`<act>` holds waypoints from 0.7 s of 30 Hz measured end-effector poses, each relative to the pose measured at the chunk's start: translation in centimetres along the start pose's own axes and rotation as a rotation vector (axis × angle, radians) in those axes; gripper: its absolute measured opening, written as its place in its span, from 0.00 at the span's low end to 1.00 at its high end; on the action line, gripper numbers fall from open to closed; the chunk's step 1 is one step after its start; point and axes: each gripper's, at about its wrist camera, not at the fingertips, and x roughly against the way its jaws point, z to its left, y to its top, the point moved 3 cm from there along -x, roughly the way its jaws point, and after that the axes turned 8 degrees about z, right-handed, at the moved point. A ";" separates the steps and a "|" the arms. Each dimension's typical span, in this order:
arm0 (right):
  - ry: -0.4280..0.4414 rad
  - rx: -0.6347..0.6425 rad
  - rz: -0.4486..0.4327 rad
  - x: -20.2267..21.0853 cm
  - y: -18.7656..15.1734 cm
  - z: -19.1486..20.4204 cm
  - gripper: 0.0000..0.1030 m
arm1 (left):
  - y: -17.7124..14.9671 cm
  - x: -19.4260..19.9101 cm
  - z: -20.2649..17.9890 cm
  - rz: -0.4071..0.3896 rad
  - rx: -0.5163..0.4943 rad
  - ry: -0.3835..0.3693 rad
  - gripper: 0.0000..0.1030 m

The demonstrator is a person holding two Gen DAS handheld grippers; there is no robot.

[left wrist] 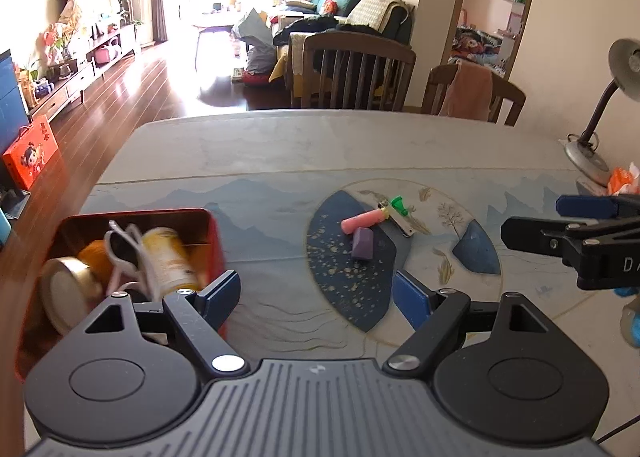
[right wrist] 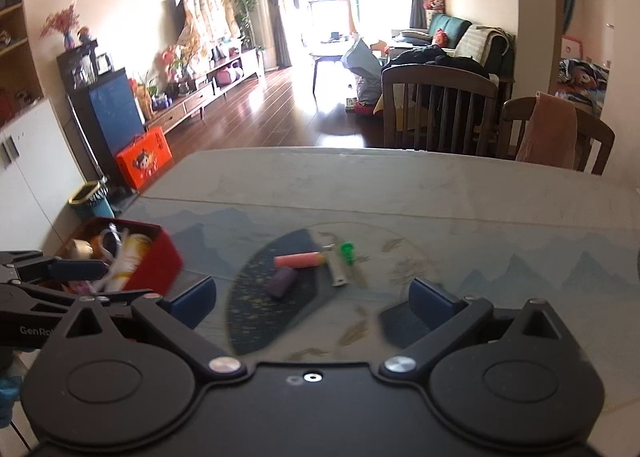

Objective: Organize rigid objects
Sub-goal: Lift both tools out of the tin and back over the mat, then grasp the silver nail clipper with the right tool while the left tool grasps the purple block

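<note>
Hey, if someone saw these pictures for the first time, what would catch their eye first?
Probably the red tin at the table's left edge, crammed with jars and a white cord. Next, the little cluster mid-table: a pink tube, a purple block and a green piece. Both grippers, left gripper and right gripper, hang open, empty.

Home – sofa (left wrist: 352, 3), dining chairs (left wrist: 358, 71)

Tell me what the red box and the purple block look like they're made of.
Red box: probably painted tin, with thin walls, rounded corners and a glossy, reflective inside. Purple block: likely matte plastic or foam, given its flat colour, soft edges and lack of shine; the blur leaves it open.
</note>
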 end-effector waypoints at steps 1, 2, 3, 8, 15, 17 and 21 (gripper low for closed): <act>0.000 0.011 0.007 -0.4 0.1 -0.5 1.00 | 0.1 -0.6 -0.5 0.005 -0.001 0.006 0.81; 0.001 0.021 0.014 -0.7 0.2 -0.9 1.00 | 0.2 -1.1 -0.8 0.009 0.000 0.014 0.81; 0.004 0.031 0.021 -1.1 0.4 -1.4 1.00 | 0.3 -1.6 -1.2 0.014 0.003 0.021 0.81; 0.026 0.066 0.050 -3.3 1.0 -3.0 1.00 | 0.8 -4.6 -2.7 0.036 0.013 0.049 0.81; 0.055 0.106 0.089 -6.7 1.5 -4.2 0.97 | 1.4 -7.5 -3.5 0.049 0.027 0.071 0.81; 0.060 0.127 0.101 -7.8 1.5 -4.1 0.94 | 1.5 -8.3 -3.6 0.049 0.022 0.077 0.81; 0.082 0.124 0.126 -9.8 2.1 -4.1 0.85 | 1.6 -10.1 -4.2 0.064 -0.006 0.084 0.81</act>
